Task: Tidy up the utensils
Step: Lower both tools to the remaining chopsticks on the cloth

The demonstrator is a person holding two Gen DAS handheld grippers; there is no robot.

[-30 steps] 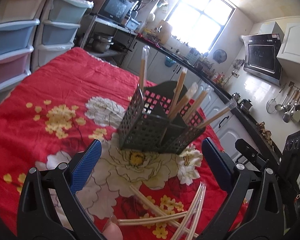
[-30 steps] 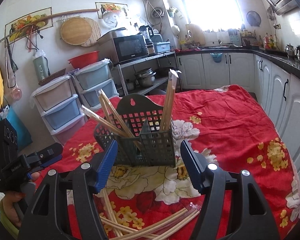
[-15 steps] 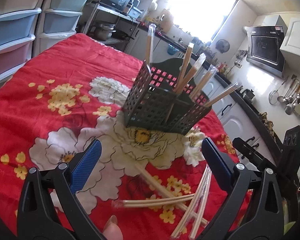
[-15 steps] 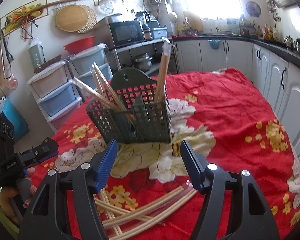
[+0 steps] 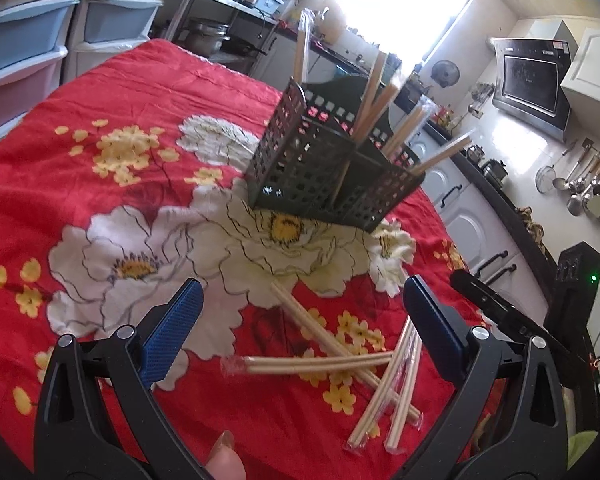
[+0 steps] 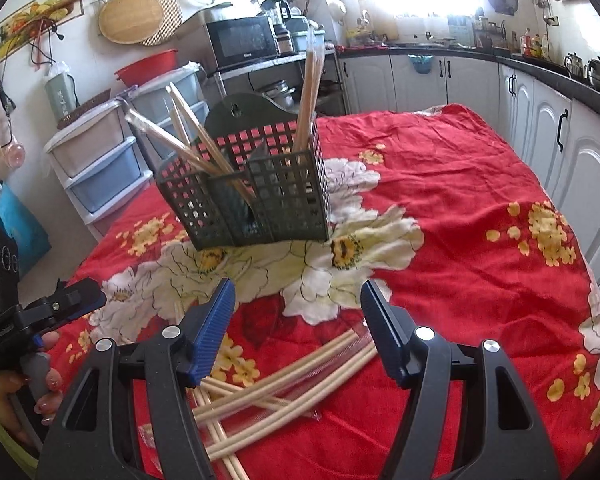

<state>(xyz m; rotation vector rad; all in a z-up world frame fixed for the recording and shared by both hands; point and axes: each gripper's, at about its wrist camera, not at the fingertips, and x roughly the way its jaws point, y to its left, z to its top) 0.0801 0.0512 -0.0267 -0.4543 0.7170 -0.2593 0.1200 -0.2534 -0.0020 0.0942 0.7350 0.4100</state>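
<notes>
Only rightward: hand (image 6: 40, 384) gripping claw.

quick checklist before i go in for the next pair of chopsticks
1. Left tool open and empty: ok, nothing between its blue pads.
2. Right tool open and empty: ok.
3. Loose chopsticks within view of both tools: ok, they lie crossed on the red floral cloth just below the tips.
4. A single pair easy to isolate: not ok, several wrapped pairs overlap in one pile.
5. Utensil basket upright with room: ok, it stands on the cloth with chopsticks already leaning in its compartments.
6. The two tools clear of each other: cannot tell, they sit close beside the same pile.
</notes>
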